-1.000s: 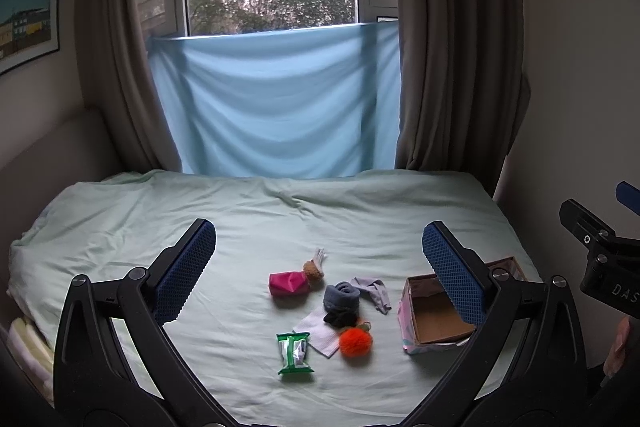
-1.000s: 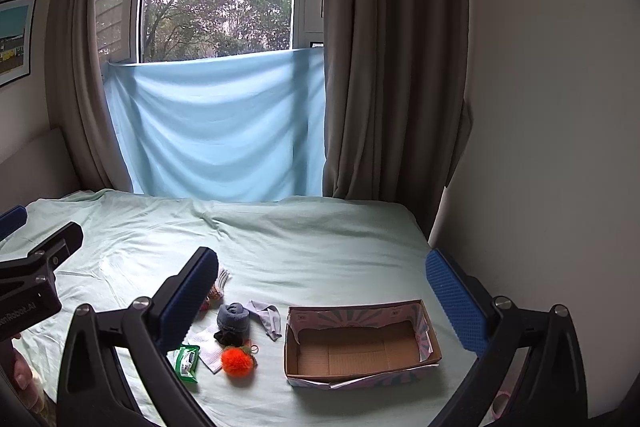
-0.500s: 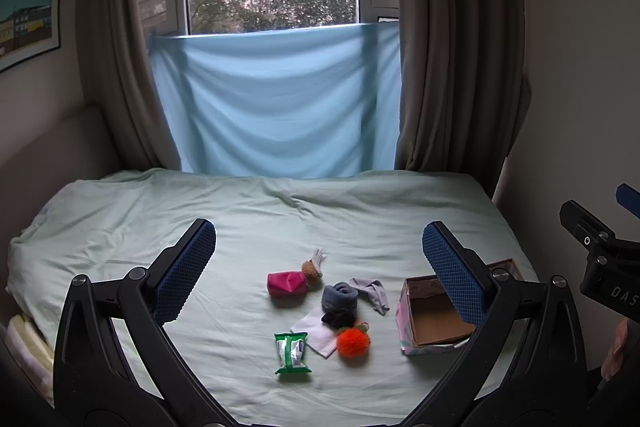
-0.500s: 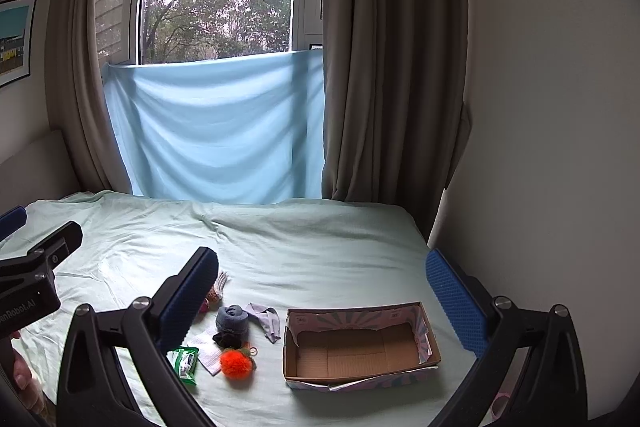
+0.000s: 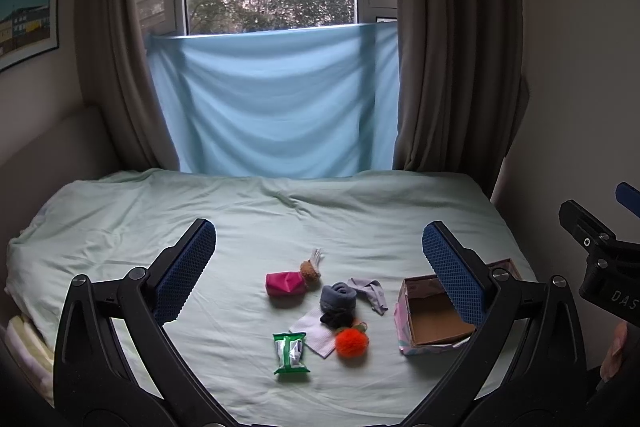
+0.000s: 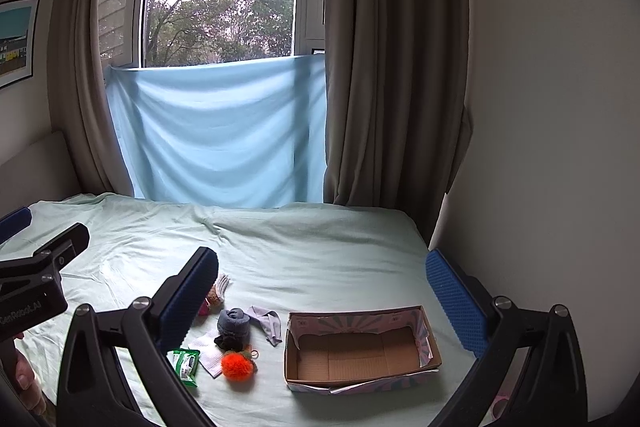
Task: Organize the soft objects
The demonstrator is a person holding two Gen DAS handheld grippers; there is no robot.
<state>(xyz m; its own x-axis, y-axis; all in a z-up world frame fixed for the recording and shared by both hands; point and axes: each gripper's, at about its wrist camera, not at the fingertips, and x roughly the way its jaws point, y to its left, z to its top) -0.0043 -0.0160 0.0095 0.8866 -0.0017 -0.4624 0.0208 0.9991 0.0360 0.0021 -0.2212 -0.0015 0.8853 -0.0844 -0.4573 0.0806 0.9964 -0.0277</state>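
Note:
Small soft things lie in a cluster on the pale green bed sheet (image 5: 120,227): an orange pom-pom (image 5: 351,343), a rolled grey sock (image 5: 338,297), a grey cloth (image 5: 370,291), a pink pouch (image 5: 285,283), a white cloth (image 5: 316,333) and a green packet (image 5: 291,351). An open, empty cardboard box (image 5: 430,319) stands to their right; it also shows in the right wrist view (image 6: 360,347). My left gripper (image 5: 318,267) is open and empty, held above the cluster. My right gripper (image 6: 322,291) is open and empty, above the box and the pom-pom (image 6: 239,366).
A blue cloth (image 5: 276,99) hangs below the window between brown curtains (image 5: 448,47). A white wall (image 6: 540,107) runs along the bed's right side. A padded headboard (image 5: 48,147) bounds the left. Folded pale linens (image 5: 24,351) sit at the bed's left edge.
Both views have shifted only slightly; the objects sit marginally higher in the left wrist view. Both grippers stay open and nothing on the bed has moved.

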